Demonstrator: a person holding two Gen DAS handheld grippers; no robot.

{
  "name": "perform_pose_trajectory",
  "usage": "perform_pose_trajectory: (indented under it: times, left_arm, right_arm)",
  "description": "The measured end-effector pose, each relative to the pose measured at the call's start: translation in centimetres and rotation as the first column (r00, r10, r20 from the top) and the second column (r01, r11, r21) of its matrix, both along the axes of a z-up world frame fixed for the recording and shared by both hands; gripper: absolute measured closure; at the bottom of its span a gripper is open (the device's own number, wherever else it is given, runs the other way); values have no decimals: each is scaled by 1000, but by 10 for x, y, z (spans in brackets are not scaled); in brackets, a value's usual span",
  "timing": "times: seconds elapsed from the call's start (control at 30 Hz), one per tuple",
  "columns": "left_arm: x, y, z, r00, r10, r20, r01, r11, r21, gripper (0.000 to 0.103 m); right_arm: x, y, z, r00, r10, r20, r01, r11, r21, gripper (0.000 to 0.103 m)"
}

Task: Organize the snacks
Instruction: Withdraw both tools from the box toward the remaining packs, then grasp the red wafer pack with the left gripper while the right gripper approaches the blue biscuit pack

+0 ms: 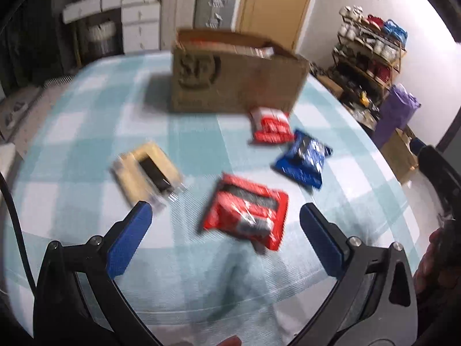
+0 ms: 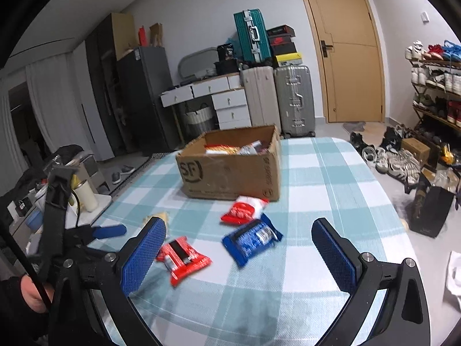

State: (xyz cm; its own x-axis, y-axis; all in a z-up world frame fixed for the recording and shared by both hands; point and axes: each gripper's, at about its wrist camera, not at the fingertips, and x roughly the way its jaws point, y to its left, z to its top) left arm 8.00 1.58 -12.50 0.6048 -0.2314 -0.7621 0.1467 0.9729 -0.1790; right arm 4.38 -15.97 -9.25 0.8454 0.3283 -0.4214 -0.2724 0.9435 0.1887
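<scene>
Cardboard box [image 2: 230, 170]: stands open at the far side of the bed, "SF" printed on its near face, a few packets showing inside.
Cover [image 2: 317, 173]: teal-and-white check, spread over the bed under everything.
Red pack [image 1: 245, 216]: lies flat on the cover, nearest the left gripper, slightly askew.
Blue pack [image 1: 302, 158]: beyond the red pack, to its right, tilted.
Red-white pack [image 1: 269, 127]: just in front of the box, touching or nearly touching the blue pack; blur hides which.
Tan pack [image 1: 147, 173]: off to the left, apart from the others, dark window in its middle.
Left gripper [image 1: 226, 222]: jaws spread wide, empty, above the cover with the red pack between the blue pads.
Right gripper [image 2: 239, 248]: jaws wide apart, nothing held, raised over the cover facing the blue pack.
Left view: motion-blurred throughout.
</scene>
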Motion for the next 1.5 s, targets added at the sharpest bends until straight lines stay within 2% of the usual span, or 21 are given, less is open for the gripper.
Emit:
perform_pose_trajectory:
  times: [0.07,0.23,0.43,0.57,0.67,0.77,0.8,0.9,1.5]
  left_arm:
    - [3,-7,-10,1000,-9,-19,9,1000,4,1]
    - [16,-30,-27,999,-31,-13,32,996,79,1]
    - [33,-41,-33,997,-51,-50,55,995,87,3]
    - [45,-44,-41,993,-63,-95,70,995,69,20]
    - [45,-43,-41,994,-73,-84,78,995,65,33]
    - [46,-43,-42,994,-85,-71,89,994,67,53]
    - [47,-42,-43,993,-98,-70,102,993,64,54]
    - [44,-34,-41,991,-113,-73,115,993,17,55]
    - [24,-13,-29,994,-99,-55,99,995,-14,54]
  right_arm:
    - [1,-3,-7,1000,-3,-14,3,1000,6,0]
    - [2,-9,-20,999,-14,-49,15,999,31,0]
    - [0,-12,-27,997,-20,-69,23,999,37,0]
    - [0,-13,-28,997,-22,-76,25,999,35,0]
    - [0,-12,-29,997,-22,-76,25,999,36,0]
    - [1,-12,-30,997,-20,-80,23,999,39,0]
    - [1,-12,-30,997,-20,-81,24,999,38,0]
    - [1,-12,-32,996,-22,-85,25,999,40,0]
    - [12,-19,-44,990,-33,-138,41,997,58,0]
